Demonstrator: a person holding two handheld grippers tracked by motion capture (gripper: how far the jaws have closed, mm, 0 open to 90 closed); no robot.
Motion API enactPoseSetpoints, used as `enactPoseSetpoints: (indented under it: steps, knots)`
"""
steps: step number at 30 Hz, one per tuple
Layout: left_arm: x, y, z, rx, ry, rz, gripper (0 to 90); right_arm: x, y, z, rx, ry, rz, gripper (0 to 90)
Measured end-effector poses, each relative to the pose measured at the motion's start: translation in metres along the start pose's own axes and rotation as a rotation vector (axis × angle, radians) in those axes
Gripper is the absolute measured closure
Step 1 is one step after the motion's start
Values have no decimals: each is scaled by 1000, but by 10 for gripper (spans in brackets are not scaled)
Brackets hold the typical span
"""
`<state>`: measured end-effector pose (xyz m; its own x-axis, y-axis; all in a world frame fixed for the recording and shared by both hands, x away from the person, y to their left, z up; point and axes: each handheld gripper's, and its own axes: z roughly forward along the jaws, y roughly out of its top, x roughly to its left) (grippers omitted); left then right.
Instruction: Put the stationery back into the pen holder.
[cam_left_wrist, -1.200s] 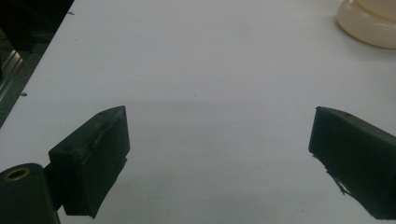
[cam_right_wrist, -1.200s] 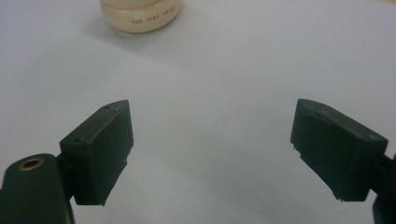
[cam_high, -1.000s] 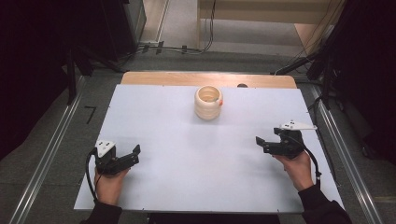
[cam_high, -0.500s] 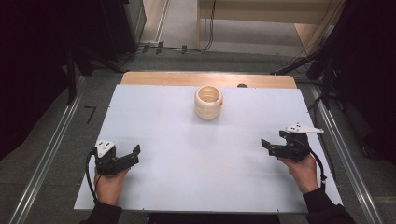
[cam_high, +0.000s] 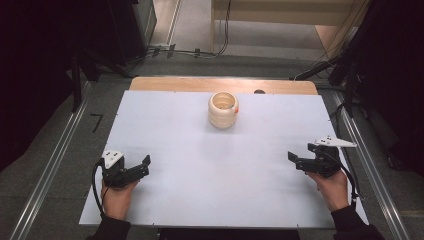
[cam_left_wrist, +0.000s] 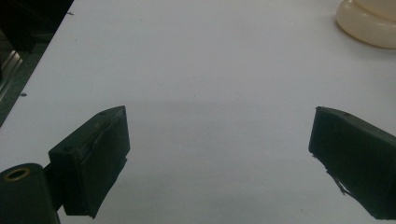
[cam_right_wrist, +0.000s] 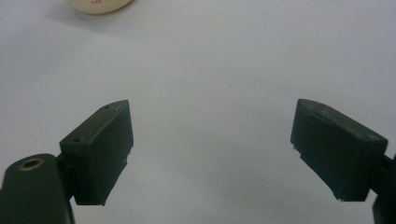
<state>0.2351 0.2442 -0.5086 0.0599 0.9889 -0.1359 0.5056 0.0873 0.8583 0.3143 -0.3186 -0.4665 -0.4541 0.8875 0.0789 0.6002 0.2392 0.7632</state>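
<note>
One cream cup (cam_high: 223, 109) mid-table — two grippers, left (cam_high: 141, 168) and right (cam_high: 298, 160), jaws spread, empty.

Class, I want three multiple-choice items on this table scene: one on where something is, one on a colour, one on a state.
1. Where does the ribbed cup stand?
A. near the far edge of the white board, about mid-width
B. between the left tongs' jaws
C. on the floor

2. What colour is the cup?
A. blue
B. cream
C. black

3. How do the left tongs and right tongs stand?
A. both shut
B. one shut on the cup
C. both open, holding nothing

Answers: 1 A, the high view shows it far and central; 2 B, its wall is pale cream; 3 C, each gripper view shows jaws wide apart over bare board.
</note>
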Motion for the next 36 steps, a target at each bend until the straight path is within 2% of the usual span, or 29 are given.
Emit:
enactPoseSetpoints:
  steps: [14, 36]
  knots:
    - [0, 0, 0, 3, -3, 1, 59, -18, -14, -14, 7, -40, 39, 120]
    - [-1, 0, 0, 3, -1, 1, 59, -30, -29, -30, 6, -83, 78, 120]
